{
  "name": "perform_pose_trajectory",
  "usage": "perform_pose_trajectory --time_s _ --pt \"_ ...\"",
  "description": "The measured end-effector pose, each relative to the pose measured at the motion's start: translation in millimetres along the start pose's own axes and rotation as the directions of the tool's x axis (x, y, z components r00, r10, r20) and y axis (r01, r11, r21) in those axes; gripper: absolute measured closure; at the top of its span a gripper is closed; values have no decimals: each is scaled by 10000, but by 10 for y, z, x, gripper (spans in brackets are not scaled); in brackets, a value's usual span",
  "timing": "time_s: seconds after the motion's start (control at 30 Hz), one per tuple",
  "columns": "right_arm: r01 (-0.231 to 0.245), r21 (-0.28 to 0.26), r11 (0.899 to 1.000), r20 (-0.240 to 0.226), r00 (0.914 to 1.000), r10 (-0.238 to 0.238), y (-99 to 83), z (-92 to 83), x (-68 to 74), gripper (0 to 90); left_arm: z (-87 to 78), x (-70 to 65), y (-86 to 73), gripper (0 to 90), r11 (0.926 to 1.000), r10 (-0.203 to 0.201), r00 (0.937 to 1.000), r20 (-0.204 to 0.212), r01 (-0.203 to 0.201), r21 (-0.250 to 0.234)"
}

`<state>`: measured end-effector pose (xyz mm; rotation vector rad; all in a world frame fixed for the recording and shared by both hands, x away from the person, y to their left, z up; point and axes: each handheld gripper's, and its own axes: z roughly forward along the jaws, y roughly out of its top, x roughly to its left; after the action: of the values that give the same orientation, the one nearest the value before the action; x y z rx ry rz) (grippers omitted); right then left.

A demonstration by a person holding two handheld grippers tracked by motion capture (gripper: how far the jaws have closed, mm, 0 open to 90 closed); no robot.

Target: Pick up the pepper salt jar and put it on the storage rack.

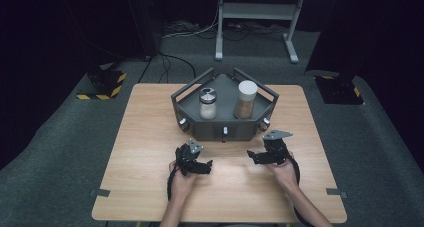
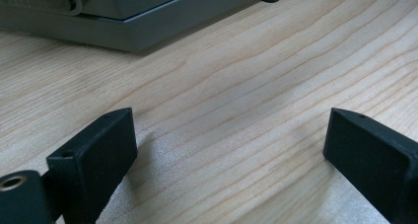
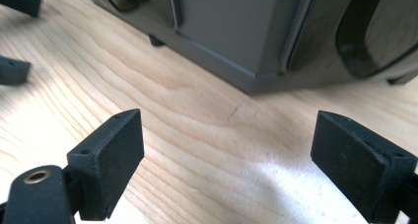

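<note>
A dark grey angular tray (image 1: 225,131) stands at the far middle of the wooden table (image 1: 145,137). In it are a short glass jar with a metal lid (image 1: 208,103) and a taller jar with a white lid (image 1: 246,99). My left gripper (image 1: 204,166) rests low on the table in front of the tray, open, with bare wood between its jaws (image 2: 229,140). My right gripper (image 1: 255,157) sits to its right, also open over bare wood (image 3: 229,155). The tray's wall (image 3: 231,26) is close ahead in the right gripper view, and the left gripper's fingertips (image 3: 14,68) show at its left edge.
The tray's front edge (image 2: 123,31) lies just beyond the left jaws. Behind the table a grey metal stand (image 1: 257,17) and cables (image 1: 175,62) sit on the carpet. Black-and-yellow striped bases (image 1: 102,84) flank the table's far corners.
</note>
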<state>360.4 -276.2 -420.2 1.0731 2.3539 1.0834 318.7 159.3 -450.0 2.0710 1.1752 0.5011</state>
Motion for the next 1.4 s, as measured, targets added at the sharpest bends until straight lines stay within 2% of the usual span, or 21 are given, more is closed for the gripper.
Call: perform_pose_trajectory --time_s 0.23,0.37,0.7,1.4 --pt "17 115 9999 206 9998 -19 -120 72 50 129 0 0 0 60 10000 0 10000 0 0 -1" --pt "-164 48 9999 279 9995 162 -171 93 58 137 0 0 0 60 10000 4 10000 -2 -4 2" --pt "-91 262 9996 432 9990 79 -186 197 112 136 0 -3 1 60 10000 8 10000 -13 -8 3" --pt "-108 296 9995 463 9989 95 -176 209 117 121 0 -4 0 60 10000 18 10000 -21 -18 1"
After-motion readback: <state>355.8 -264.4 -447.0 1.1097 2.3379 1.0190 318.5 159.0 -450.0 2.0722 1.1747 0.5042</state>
